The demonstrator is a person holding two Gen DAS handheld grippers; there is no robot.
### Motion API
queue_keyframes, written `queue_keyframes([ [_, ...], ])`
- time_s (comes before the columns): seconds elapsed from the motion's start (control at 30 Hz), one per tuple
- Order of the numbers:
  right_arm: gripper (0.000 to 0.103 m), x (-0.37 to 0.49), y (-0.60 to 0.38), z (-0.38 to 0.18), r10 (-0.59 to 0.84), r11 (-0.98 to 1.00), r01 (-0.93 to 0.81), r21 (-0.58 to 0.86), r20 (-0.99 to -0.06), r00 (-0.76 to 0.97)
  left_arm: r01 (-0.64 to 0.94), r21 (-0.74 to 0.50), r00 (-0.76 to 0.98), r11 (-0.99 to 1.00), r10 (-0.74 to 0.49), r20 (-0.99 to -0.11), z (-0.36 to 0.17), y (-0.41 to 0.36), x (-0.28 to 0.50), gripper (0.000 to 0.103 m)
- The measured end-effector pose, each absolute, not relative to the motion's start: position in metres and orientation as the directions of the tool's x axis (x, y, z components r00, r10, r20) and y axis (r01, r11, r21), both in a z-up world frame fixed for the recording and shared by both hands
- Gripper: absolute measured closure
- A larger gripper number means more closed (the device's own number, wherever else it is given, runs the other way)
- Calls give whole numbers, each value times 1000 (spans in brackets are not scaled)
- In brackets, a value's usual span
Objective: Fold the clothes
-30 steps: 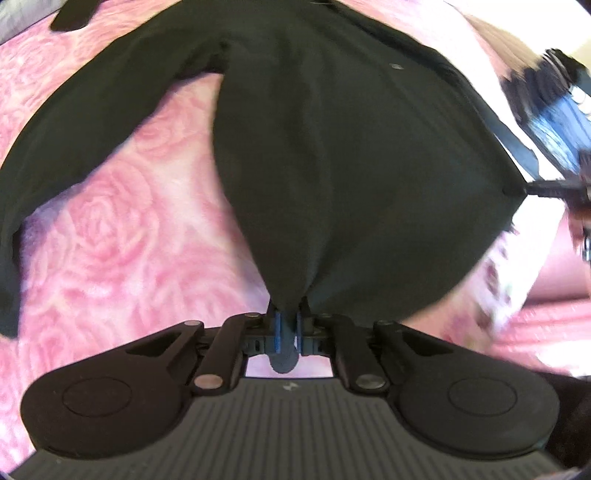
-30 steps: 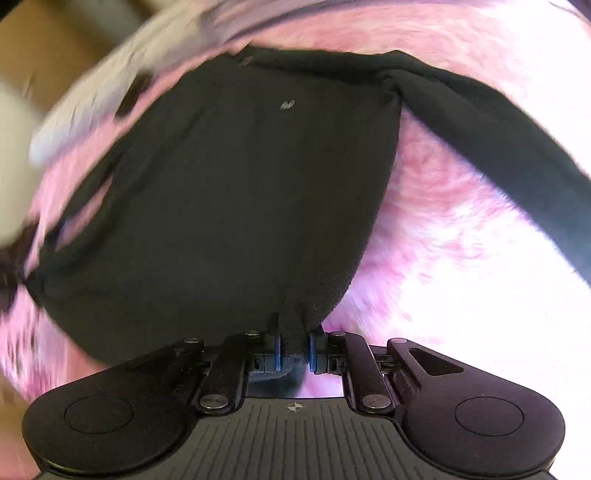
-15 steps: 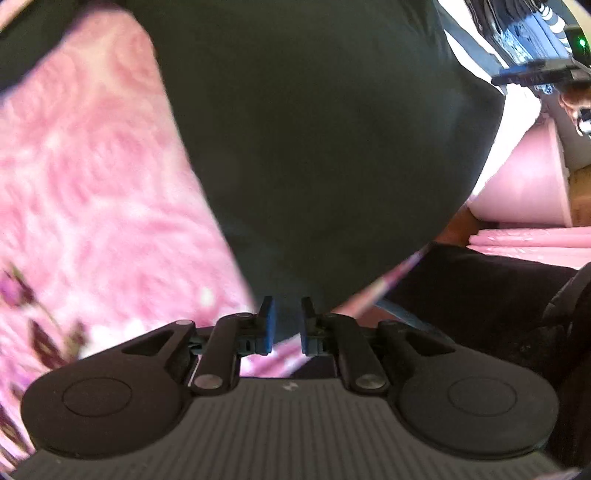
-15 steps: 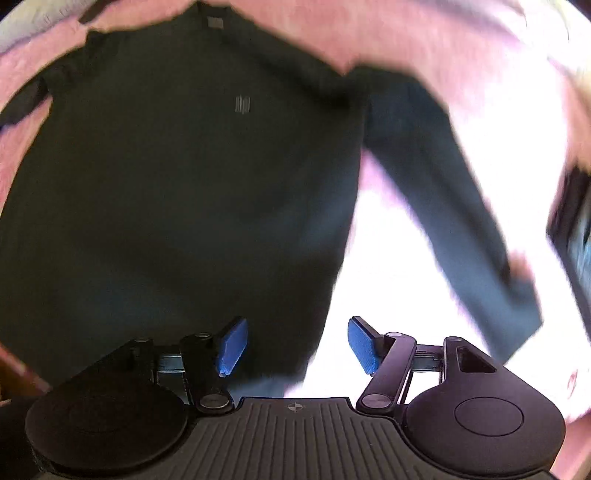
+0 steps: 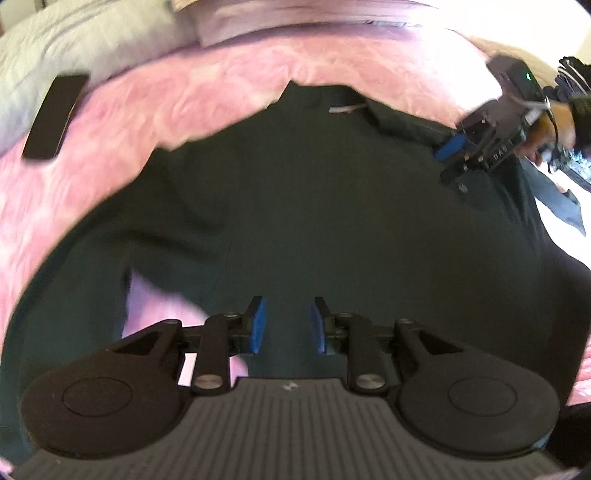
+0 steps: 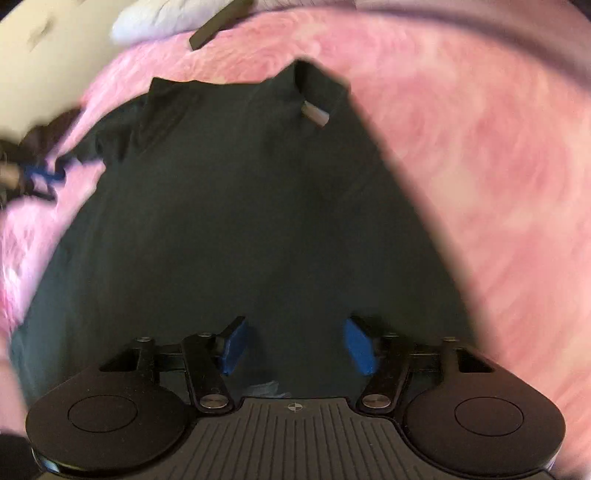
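A dark green long-sleeved top (image 5: 314,206) lies spread on a pink rose-patterned blanket (image 5: 155,107), neck end away from me. My left gripper (image 5: 286,325) hovers open over its lower part, nothing between the blue pads. In the left wrist view the right gripper (image 5: 458,147) appears at the upper right, held by a hand, over the top's shoulder area. The right wrist view shows the top (image 6: 240,206) with a small label (image 6: 314,113) at the collar. My right gripper (image 6: 293,345) stands wide open above the cloth, empty. Both views are motion-blurred.
A flat black rectangular object (image 5: 55,116) lies at the blanket's far left edge, also visible as the black object (image 6: 219,24) in the right wrist view. Grey-white bedding (image 5: 92,40) lies beyond the pink blanket (image 6: 480,166). Bright white area shows at the far right.
One second ago both grippers were shut on the top's hem, holding it stretched. Both have since let go and opened. The top now lies flat, and both grippers have moved over it.
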State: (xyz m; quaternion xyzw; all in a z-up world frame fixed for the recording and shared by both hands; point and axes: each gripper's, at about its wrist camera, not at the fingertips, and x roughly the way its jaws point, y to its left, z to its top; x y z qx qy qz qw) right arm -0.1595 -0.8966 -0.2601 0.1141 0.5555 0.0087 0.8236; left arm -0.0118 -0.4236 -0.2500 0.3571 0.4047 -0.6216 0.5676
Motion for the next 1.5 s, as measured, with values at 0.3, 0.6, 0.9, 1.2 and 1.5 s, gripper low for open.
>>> queue_keyframes([
  [0.3, 52, -207, -973, -196, -452, 841, 494, -219, -785, 423, 1000, -2, -5, -8, -400, -916, -268, -457, -8, 70],
  [0.6, 44, -190, -812, -232, -113, 905, 407, 126, -849, 515, 986, 119, 147, 113, -287, -947, -250, -375, 42, 58],
  [0.9, 28, -100, -643, -239, 39, 929, 290, 231, -839, 542, 958, 169, 225, 233, -239, -944, -229, -240, 172, 43],
  [1.2, 28, 46, -513, -285, 169, 834, 333, 439, -779, 603, 976, -114, -51, 185, -317, -947, -289, -229, 301, 68],
  [1.5, 28, 166, -425, -339, 269, 600, 424, 678, -670, 692, 993, -115, -99, 14, -411, -906, -242, -212, 322, 101],
])
